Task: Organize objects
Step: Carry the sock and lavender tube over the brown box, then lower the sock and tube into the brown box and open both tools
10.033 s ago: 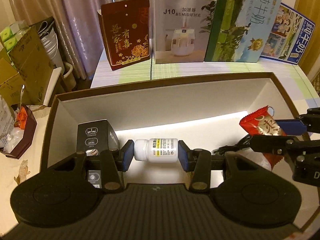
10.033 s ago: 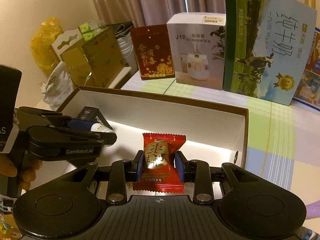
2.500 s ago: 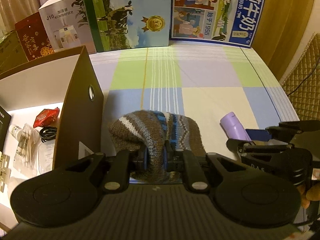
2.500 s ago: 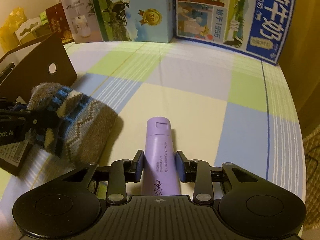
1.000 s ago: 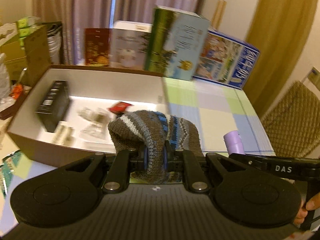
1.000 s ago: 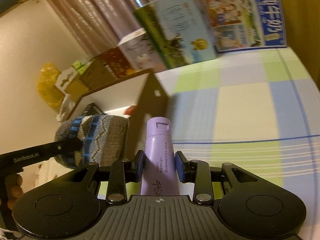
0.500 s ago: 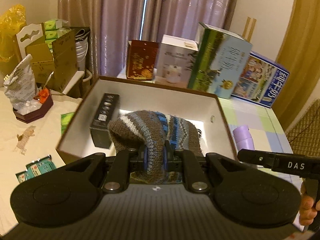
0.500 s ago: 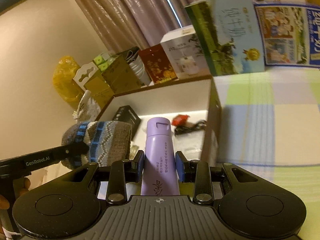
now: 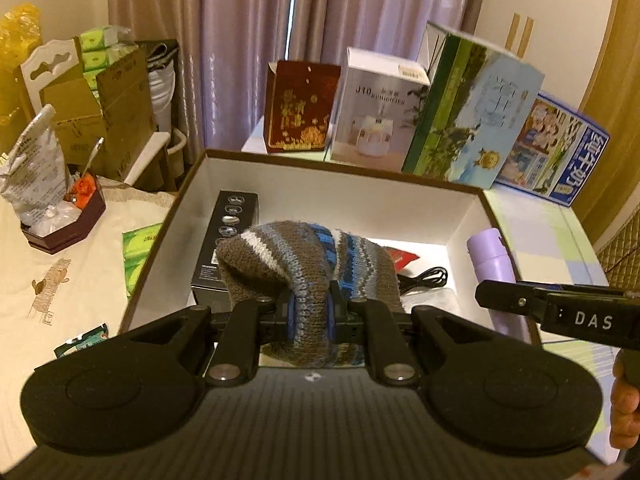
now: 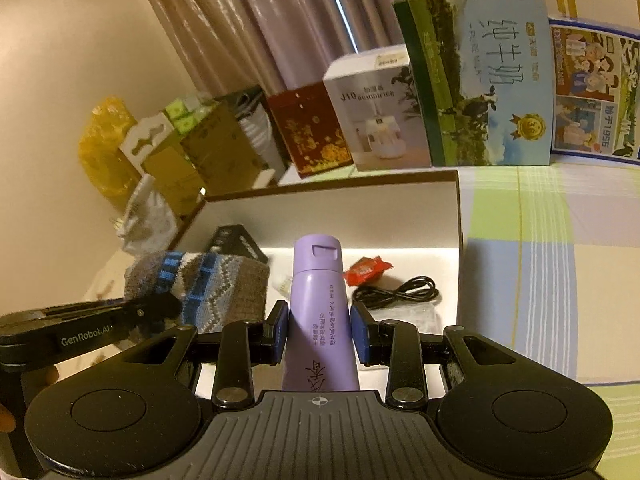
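Left claw [image 9: 311, 311] is clamped tight on a knitted brown, blue and white hat [image 9: 304, 264], which bulges above the pads and hangs over the open white-lined box [image 9: 352, 196]. Right claw [image 10: 320, 334] is closed on a lilac tube [image 10: 320, 312], cap pointing to 12 o'clock, also over the box. From the left wrist view the hat hides most of the box floor; only a black carton [image 9: 230, 248] at 10 o'clock, the tip of a red sweet wrapper [image 9: 404, 259] and part of a black cable [image 9: 426, 280] at 2 o'clock show. The right wrist view looks past the tube and shows one whole wrapper [image 10: 366, 270], one coiled cable [image 10: 396, 291], a clear bag [image 10: 404, 314] beneath it and a small white bottle [image 10: 282, 283] just left of the tube. Four printed cartons stand in a row on the checked counter [image 10: 560, 280] behind the box at 12 o'clock: one dark red [image 9: 302, 114], one white humidifier box [image 9: 378, 116], and two milk cartons [image 9: 472, 108]. Only the left view shows the second counter at 9 o'clock with a hexagonal tray [image 9: 64, 230].
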Tool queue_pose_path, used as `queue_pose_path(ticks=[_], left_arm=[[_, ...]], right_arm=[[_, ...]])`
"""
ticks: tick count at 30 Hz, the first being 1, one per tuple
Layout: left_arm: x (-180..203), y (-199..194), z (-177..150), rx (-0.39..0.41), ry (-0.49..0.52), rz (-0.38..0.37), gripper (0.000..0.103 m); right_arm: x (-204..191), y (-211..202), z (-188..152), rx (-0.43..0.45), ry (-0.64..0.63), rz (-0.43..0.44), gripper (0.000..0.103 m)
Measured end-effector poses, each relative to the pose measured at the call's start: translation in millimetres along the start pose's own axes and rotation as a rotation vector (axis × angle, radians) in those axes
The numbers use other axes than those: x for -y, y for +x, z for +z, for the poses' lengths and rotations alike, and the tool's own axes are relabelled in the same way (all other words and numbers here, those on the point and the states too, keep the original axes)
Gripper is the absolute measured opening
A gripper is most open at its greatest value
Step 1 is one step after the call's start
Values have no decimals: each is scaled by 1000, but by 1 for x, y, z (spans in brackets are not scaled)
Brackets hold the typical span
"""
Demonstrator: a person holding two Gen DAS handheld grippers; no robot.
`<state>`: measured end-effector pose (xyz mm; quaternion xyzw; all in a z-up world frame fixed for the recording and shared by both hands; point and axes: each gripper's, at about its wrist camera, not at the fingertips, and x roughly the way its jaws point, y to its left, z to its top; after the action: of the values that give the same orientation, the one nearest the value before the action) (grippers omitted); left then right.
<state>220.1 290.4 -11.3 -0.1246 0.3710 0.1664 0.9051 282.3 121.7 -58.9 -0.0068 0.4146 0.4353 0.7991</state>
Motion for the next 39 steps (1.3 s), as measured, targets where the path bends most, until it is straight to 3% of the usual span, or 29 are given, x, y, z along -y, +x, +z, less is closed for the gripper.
queue_pose_path(ticks=[12,16,26,33,39], left_arm=[[-2,57,-4,-120,26,-38,12],[-2,66,-3,-136,44,-51,18],[-8,64,6,-119,105,-45,66],[-19,62,12,-118,107,-29,76],[-28,62,16,-110,95,-16,84]], right_arm=[[3,37,-6,-77,1,-63,31],[5,42,-6,-90,3,-75,31],[-3,60,-5,-129,5,-79,31],[-16,77,5,-131,-16,-68,31],[-24,79,16,-67,-30,-39,31]])
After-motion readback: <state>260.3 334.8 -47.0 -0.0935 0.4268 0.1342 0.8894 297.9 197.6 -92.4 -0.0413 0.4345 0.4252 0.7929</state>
